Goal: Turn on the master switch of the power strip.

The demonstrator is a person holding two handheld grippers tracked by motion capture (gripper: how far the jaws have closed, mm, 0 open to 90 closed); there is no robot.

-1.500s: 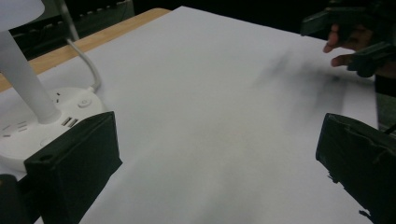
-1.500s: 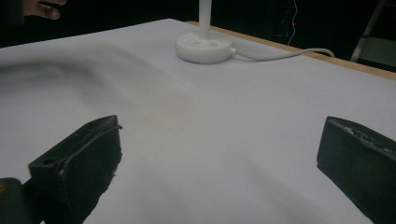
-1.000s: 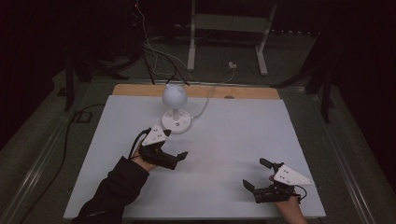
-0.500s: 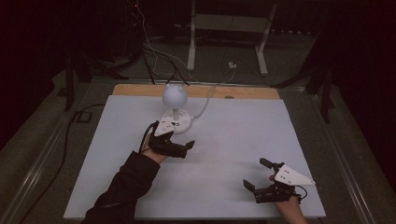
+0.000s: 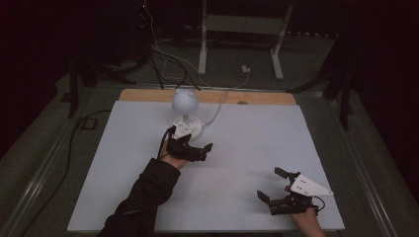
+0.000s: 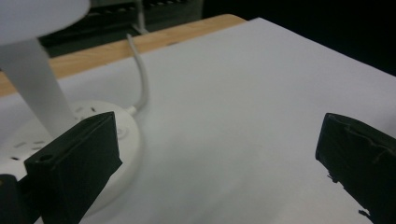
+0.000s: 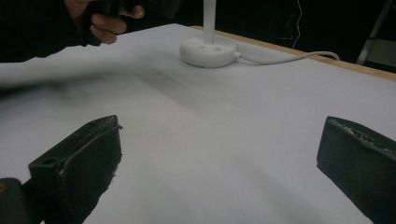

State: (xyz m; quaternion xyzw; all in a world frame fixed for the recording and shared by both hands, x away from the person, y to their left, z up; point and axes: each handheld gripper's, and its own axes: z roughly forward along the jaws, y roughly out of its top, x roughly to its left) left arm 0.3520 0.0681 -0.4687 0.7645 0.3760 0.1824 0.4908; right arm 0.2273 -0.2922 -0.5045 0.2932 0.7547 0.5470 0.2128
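A white desk lamp with a round head (image 5: 184,100) stands on its round base (image 5: 188,126) at the back middle of the white table top (image 5: 257,143). My left gripper (image 5: 196,143) is open right in front of the base. In the left gripper view its left jaw overlaps the base (image 6: 119,135), below the stem (image 6: 32,88), and the gripper (image 6: 219,158) holds nothing. My right gripper (image 5: 271,184) rests open near the front right edge, with bare table between its jaws in the right gripper view (image 7: 219,158). The lamp base (image 7: 208,51) is far ahead of it.
The lamp's white cable (image 5: 221,101) runs off the back over a wooden edge strip (image 5: 267,97). A white metal stand (image 5: 237,29) and loose cables (image 5: 163,54) lie on the dark floor behind. The person's dark left sleeve (image 5: 143,197) crosses the front left.
My left gripper has moved forward and to the right, up to the lamp base. The right gripper has stayed where it was.
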